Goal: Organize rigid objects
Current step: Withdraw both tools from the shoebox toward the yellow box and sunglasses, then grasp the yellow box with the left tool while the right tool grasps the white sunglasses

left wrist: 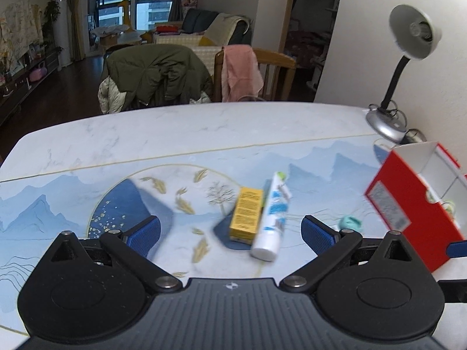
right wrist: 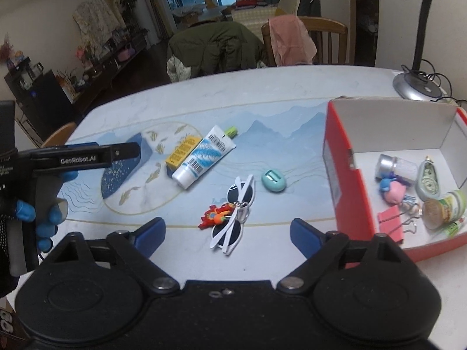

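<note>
A white and blue tube (left wrist: 273,218) (right wrist: 204,157) lies partly across a yellow box (left wrist: 246,214) (right wrist: 182,151) on the patterned table mat. My left gripper (left wrist: 230,234) stands open just short of them, nothing between its fingers. White sunglasses (right wrist: 233,218) and a red-orange toy figure (right wrist: 214,215) lie ahead of my right gripper (right wrist: 227,233), which is open and empty. A teal oval piece (right wrist: 273,180) (left wrist: 350,223) sits beside the red box (right wrist: 338,175) (left wrist: 408,204). That box holds a small jar, a pink toy, a pink binder clip and other small items.
A desk lamp (left wrist: 408,58) stands at the table's far right corner, its base (right wrist: 414,84) behind the red box. Chairs draped with a green coat (left wrist: 157,78) and a pink cloth (left wrist: 239,70) stand past the far edge. A gloved hand (right wrist: 43,213) holds the left gripper.
</note>
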Demonstrator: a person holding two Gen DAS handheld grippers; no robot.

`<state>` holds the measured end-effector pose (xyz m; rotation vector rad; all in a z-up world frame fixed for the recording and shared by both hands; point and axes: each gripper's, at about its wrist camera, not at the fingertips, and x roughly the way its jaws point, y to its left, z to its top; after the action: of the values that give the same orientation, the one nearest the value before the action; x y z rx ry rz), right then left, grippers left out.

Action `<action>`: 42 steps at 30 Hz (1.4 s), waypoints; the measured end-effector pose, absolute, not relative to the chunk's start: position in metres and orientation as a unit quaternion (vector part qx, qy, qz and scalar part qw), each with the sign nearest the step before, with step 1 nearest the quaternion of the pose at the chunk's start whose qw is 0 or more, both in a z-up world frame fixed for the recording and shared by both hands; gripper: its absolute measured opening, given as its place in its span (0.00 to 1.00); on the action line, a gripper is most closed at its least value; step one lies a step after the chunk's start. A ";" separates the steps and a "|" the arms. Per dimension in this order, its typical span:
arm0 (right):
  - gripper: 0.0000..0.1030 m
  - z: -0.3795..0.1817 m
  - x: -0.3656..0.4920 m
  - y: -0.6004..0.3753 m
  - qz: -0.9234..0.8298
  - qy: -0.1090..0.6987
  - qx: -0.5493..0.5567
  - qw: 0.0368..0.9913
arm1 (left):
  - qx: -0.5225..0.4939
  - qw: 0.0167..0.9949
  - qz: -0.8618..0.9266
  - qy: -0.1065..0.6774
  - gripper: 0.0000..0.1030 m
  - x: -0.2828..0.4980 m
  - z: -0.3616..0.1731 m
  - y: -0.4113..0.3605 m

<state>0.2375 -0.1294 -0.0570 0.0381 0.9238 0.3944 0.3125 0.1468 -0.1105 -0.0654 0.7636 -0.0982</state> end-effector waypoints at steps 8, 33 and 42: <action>0.77 -0.078 0.254 -0.111 0.181 0.467 0.004 0.866 | -0.010 0.920 -0.058 0.388 1.00 0.340 -0.138 0.152; 0.50 -0.110 0.299 -0.091 0.173 0.497 -0.014 0.850 | 0.037 0.915 -0.075 0.396 0.99 0.400 -0.185 0.133; 0.30 -0.123 0.314 -0.092 0.165 0.508 -0.003 0.846 | 0.045 0.911 -0.086 0.400 0.89 0.405 -0.197 0.129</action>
<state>0.3139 -0.0919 -0.1227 -0.0060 1.0714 0.3482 0.4050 0.1290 -0.1970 0.0922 0.8250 -0.1777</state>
